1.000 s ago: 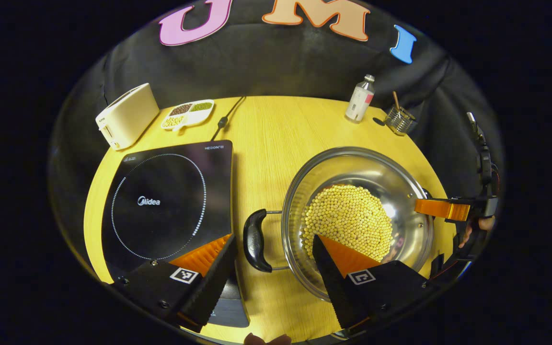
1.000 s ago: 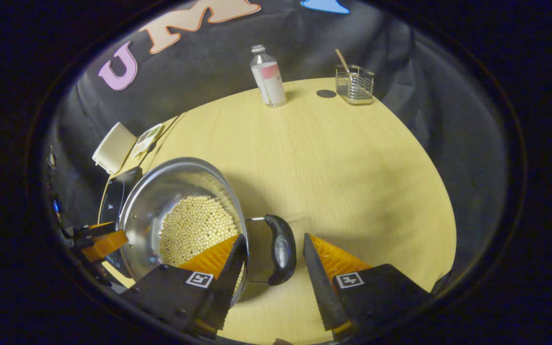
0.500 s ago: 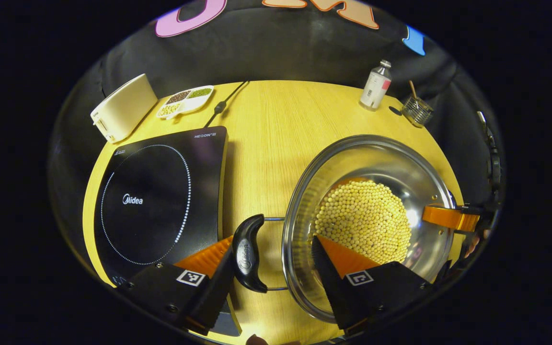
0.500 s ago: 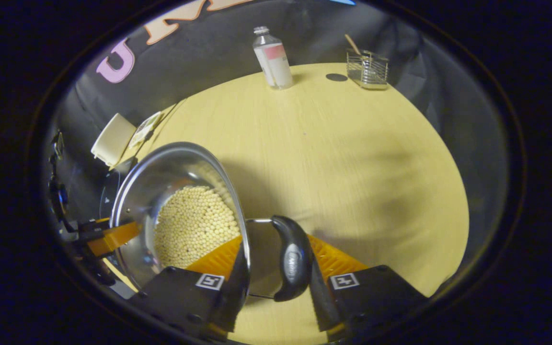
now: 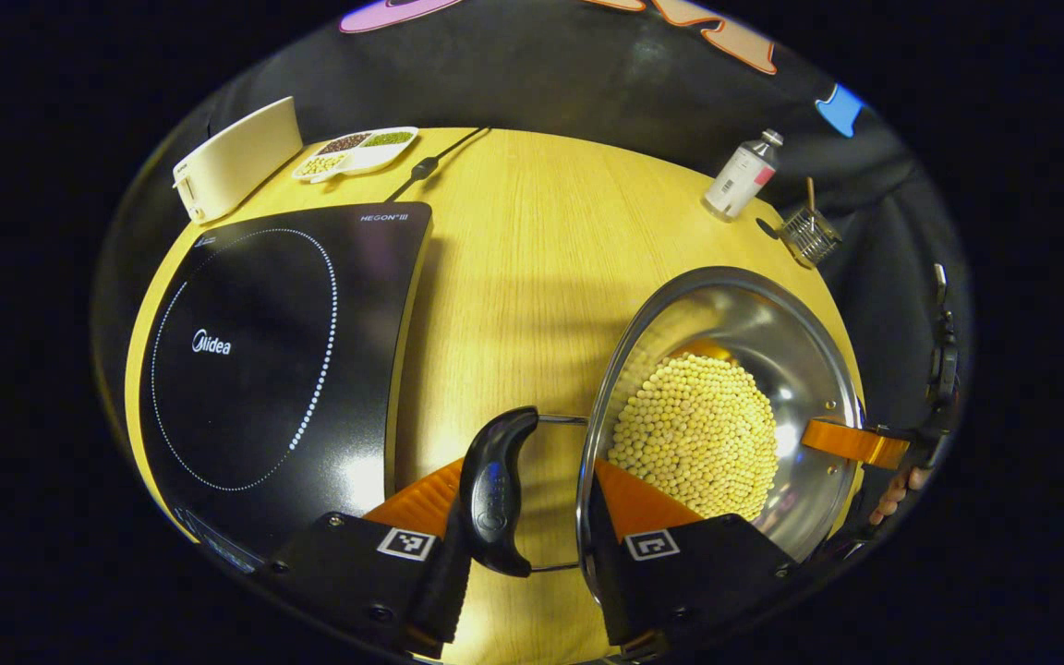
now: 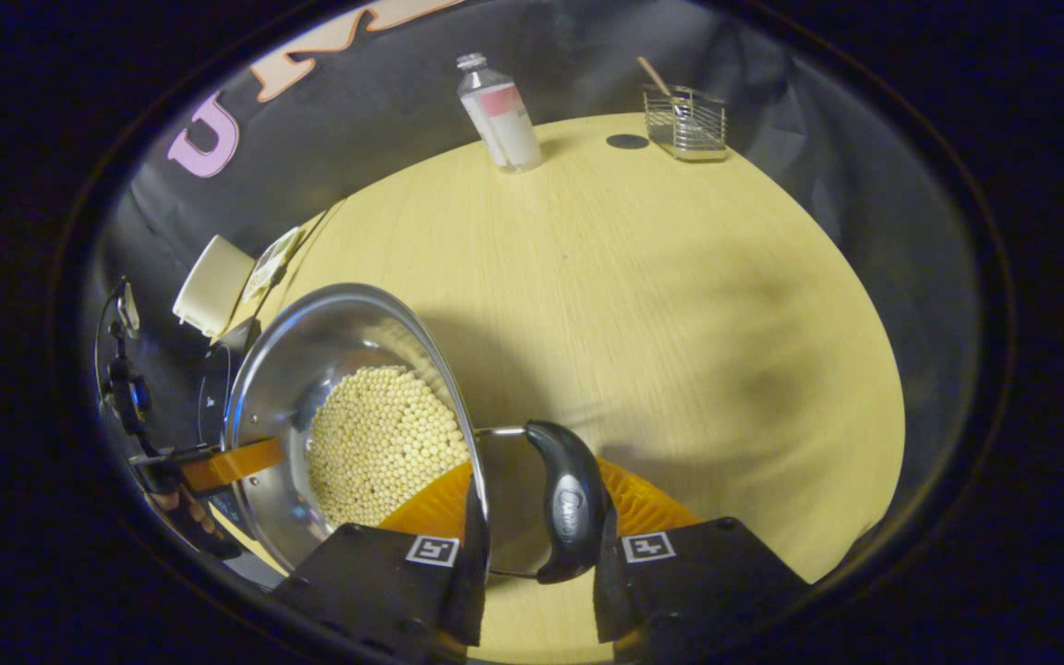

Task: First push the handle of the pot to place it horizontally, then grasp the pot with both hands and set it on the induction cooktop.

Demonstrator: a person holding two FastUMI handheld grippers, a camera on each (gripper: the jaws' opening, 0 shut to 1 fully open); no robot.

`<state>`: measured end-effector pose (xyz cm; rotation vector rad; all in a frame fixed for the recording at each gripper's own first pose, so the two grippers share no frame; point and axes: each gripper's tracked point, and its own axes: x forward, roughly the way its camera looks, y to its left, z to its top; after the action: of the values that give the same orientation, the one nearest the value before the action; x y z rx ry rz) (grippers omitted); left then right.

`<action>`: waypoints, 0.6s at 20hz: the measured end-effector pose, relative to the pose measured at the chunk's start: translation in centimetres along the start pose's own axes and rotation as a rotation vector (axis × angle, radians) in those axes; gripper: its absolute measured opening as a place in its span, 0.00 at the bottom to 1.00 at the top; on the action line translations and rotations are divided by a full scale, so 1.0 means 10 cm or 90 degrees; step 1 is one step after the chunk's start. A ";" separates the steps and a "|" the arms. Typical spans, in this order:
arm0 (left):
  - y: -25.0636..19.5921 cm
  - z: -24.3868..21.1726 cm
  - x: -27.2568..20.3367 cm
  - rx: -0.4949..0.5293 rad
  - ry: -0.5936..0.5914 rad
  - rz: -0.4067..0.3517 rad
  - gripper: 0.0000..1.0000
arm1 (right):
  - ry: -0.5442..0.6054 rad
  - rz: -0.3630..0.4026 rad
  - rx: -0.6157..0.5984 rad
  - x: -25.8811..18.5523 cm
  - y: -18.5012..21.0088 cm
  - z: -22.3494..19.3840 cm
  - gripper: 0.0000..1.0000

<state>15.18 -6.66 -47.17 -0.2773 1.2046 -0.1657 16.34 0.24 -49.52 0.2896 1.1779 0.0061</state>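
Note:
A steel pot (image 5: 772, 342) holding yellow beans (image 5: 694, 443) is at the right of the left gripper view. My left gripper (image 5: 523, 480) pinches the pot's black handle (image 5: 493, 494) and wall: one finger lies outside the handle, the other inside the rim. The black induction cooktop (image 5: 255, 360) lies to its left. In the right gripper view, my right gripper (image 6: 539, 480) clamps the opposite handle (image 6: 569, 503) the same way, with one finger inside the pot (image 6: 310, 360). Both handles lie level. A shadow spreads on the table beside the pot.
On the wooden table (image 5: 513, 277), a cream toaster (image 5: 236, 157), a divided dish of grains (image 5: 356, 152) and a cable (image 5: 430, 166) sit behind the cooktop. A bottle (image 6: 500, 115) and a wire basket (image 6: 684, 125) stand at the far edge.
Both grippers have narrowed from wide open onto the pot's handles and wall. The pot looks larger and closer in both views, and the cooktop looms nearer in the left gripper view.

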 end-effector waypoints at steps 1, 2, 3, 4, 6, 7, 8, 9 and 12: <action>-0.02 0.00 -0.01 -0.003 -0.004 -0.005 0.58 | 0.004 0.005 0.006 -0.01 -0.01 0.00 0.42; -0.05 -0.01 -0.02 -0.007 0.003 -0.012 0.57 | 0.006 0.007 0.010 -0.01 -0.03 0.00 0.42; -0.06 -0.03 -0.04 -0.012 0.009 -0.016 0.56 | 0.008 0.009 0.010 -0.03 -0.04 0.00 0.49; -0.07 -0.02 -0.05 -0.013 0.010 -0.019 0.54 | 0.008 0.010 0.011 -0.06 -0.04 -0.01 0.49; -0.05 0.05 -0.11 -0.009 0.000 -0.021 0.53 | 0.003 0.017 0.015 -0.14 -0.03 0.00 0.49; -0.04 0.07 -0.16 -0.006 -0.006 -0.022 0.53 | 0.000 0.024 0.018 -0.18 0.00 0.02 0.49; -0.02 0.11 -0.20 -0.006 -0.010 -0.021 0.53 | -0.001 0.031 0.022 -0.21 0.03 0.01 0.49; 0.01 0.14 -0.24 -0.005 -0.012 -0.019 0.55 | -0.002 0.038 0.025 -0.24 0.08 0.02 0.42; 0.12 0.20 -0.48 0.001 -0.031 0.001 0.52 | -0.007 0.060 0.025 -0.30 0.28 0.03 0.41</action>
<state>15.35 -3.97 -42.53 -0.2776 1.1568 -0.1585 15.81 2.38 -46.02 0.3785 1.1539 0.0635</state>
